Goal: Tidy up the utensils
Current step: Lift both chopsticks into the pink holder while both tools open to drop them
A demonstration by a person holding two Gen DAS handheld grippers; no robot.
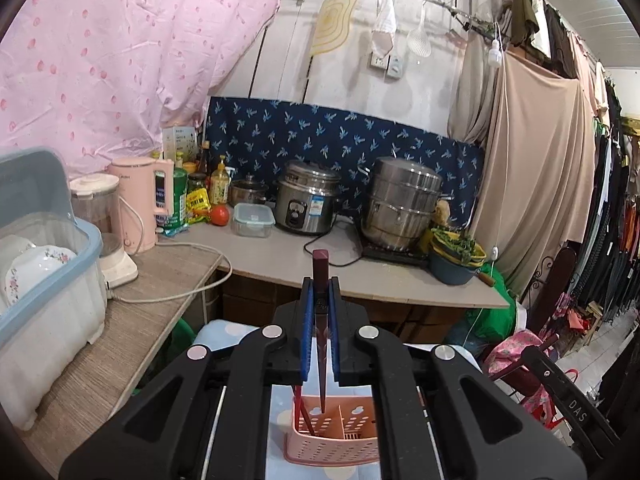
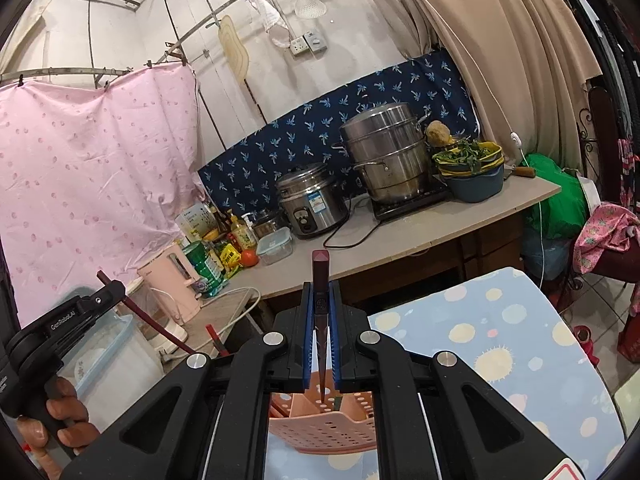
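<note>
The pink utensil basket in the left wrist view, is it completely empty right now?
No, the pink utensil basket already holds a red chopstick leaning in its left compartment, and the left gripper holds another above it.

Left gripper (image 1: 320, 300) and right gripper (image 2: 320, 304), both clamped, fingers upward

Left wrist view: black tongs (image 1: 321, 320) cover the mid-length of the dark red chopstick (image 1: 321, 268); only its butt end and tapered tip show. The pink perforated plastic utensil basket (image 1: 332, 440) is flanked by the tong arms, both side walls hidden. A second red chopstick (image 1: 301, 408) inside it is partly hidden by the left arm.

Right wrist view: the pink basket (image 2: 320, 432) shows through the arm gap only; its compartments cannot be counted. The hand (image 2: 60, 420) gripping the other tongs (image 2: 102, 292) is cut by the frame edge. Label print on the steel rice cooker (image 2: 312, 200): too small to read.
</note>
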